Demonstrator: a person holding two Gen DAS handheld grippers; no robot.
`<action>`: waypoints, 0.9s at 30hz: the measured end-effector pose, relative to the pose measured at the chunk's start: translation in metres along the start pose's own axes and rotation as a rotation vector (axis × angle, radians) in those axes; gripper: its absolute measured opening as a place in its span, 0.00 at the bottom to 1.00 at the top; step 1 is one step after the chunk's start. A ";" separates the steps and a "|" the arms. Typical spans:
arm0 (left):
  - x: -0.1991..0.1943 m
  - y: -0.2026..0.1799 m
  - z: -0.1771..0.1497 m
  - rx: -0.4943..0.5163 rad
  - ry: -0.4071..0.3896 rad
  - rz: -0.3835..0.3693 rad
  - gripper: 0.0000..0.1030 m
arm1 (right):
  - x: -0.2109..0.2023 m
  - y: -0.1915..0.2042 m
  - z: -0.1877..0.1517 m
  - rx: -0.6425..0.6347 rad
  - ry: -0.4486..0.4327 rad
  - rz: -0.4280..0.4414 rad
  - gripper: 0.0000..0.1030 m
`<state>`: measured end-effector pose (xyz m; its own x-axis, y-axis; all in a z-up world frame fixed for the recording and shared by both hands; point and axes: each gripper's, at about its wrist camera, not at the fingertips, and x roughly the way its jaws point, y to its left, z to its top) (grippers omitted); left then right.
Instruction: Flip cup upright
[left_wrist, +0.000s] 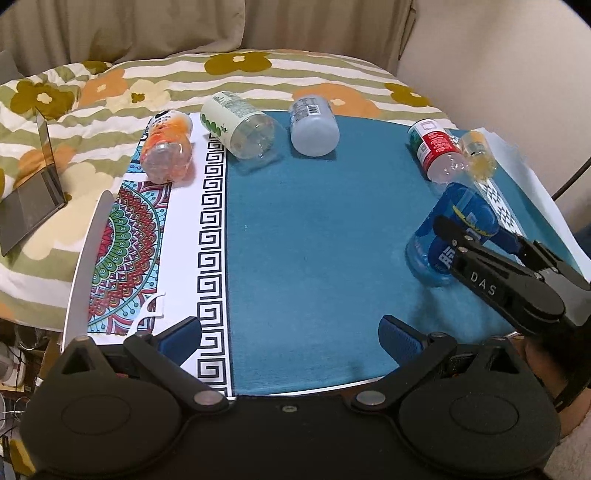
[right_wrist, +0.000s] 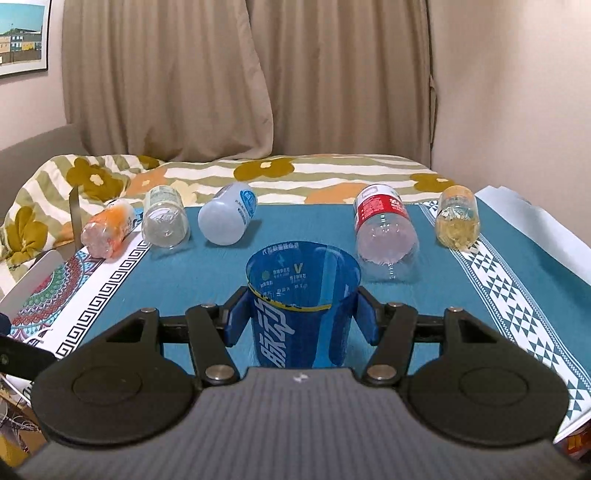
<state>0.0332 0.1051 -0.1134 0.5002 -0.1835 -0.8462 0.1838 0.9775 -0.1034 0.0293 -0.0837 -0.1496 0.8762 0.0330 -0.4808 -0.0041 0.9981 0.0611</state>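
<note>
A clear blue cup (right_wrist: 301, 302) with white lettering stands between the blue pads of my right gripper (right_wrist: 301, 315), rim up, on the teal cloth (right_wrist: 207, 280). The pads sit close on both sides of it; I cannot tell whether they press it. In the left wrist view the same cup (left_wrist: 448, 236) appears at the right with the right gripper (left_wrist: 480, 254) around it. My left gripper (left_wrist: 290, 341) is open and empty, low over the table's near edge.
Several cut bottle cups lie on their sides along the far edge: orange (right_wrist: 109, 230), clear (right_wrist: 164, 221), white (right_wrist: 229, 216), red-labelled (right_wrist: 384, 229), yellow (right_wrist: 458, 221). A patterned mat (left_wrist: 129, 251) covers the table's left part. A flowered quilt (left_wrist: 258, 74) and a laptop (left_wrist: 29, 206) lie beyond.
</note>
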 end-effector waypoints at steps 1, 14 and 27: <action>0.000 -0.001 0.000 -0.001 0.000 0.002 1.00 | 0.001 0.000 0.000 -0.001 0.007 0.004 0.72; -0.023 -0.021 0.014 -0.020 -0.059 -0.014 1.00 | -0.019 -0.016 0.026 0.007 0.099 0.044 1.00; -0.069 -0.066 0.035 -0.012 -0.199 0.039 1.00 | -0.076 -0.065 0.102 0.009 0.317 0.072 1.00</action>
<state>0.0161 0.0499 -0.0295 0.6641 -0.1616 -0.7299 0.1521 0.9851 -0.0797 0.0124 -0.1566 -0.0281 0.6803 0.1195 -0.7231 -0.0549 0.9922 0.1123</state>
